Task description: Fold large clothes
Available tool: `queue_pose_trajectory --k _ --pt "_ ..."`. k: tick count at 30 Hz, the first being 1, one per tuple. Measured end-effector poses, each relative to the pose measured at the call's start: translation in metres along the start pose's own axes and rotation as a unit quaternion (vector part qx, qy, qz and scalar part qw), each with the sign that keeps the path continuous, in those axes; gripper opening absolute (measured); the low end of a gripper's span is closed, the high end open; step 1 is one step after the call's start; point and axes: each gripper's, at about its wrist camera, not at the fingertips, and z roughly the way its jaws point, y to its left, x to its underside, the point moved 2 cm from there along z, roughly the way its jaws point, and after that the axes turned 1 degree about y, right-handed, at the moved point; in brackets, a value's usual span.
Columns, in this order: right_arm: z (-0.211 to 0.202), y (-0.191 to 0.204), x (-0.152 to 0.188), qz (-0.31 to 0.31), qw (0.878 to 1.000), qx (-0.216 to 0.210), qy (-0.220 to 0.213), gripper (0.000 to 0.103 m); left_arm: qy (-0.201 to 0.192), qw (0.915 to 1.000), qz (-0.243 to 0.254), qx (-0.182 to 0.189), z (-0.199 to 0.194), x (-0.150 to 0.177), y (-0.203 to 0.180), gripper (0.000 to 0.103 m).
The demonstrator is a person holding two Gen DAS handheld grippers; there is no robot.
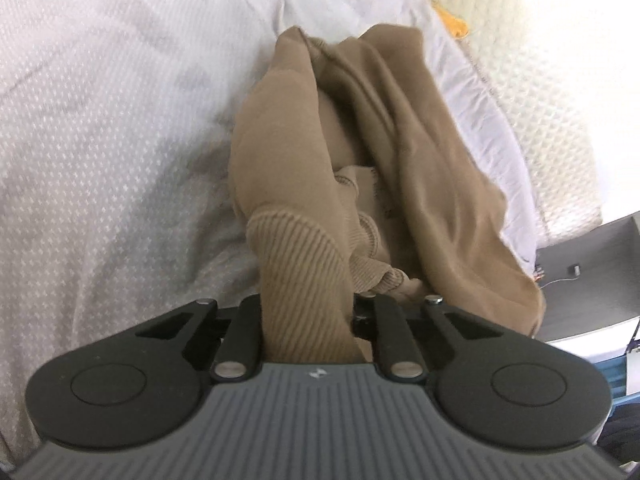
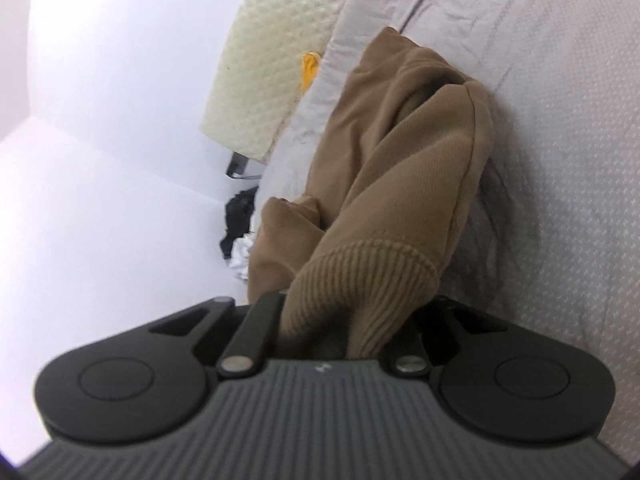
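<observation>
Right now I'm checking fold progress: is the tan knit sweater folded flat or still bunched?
Bunched. The tan knit sweater hangs in loose twisted folds off the pale dotted bedsheet, ribbed hem clamped in both tongs.

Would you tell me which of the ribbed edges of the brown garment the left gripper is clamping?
The left gripper is shut on the wide ribbed band running straight into its jaws; the narrower ribbed cuff lies free just to its right.

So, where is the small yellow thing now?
In both wrist views the yellow thing lies far up the bed, between the grey bedsheet's edge and the cream quilted pad.
</observation>
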Motion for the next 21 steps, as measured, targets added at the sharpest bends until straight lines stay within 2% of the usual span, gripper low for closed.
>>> queue_pose_trajectory --k 5,10,14,21 --pt "-0.019 0.000 -0.004 -0.001 1.000 -0.015 -0.007 0.013 -0.011 0.9997 0.018 0.007 -0.024 -0.006 -0.012 0.015" --pt "-0.029 0.008 -0.002 -0.012 1.000 -0.027 -0.007 0.013 -0.038 0.9967 0.071 -0.003 -0.055 -0.008 -0.034 0.010" --pt "-0.041 0.015 0.000 -0.015 0.999 -0.045 -0.005 0.013 -0.037 0.9975 0.058 0.016 -0.071 -0.009 -0.032 0.010" --pt "-0.068 0.040 0.013 -0.044 0.998 -0.051 -0.004 0.013 -0.035 0.9961 0.072 0.037 -0.107 0.003 -0.040 0.010"
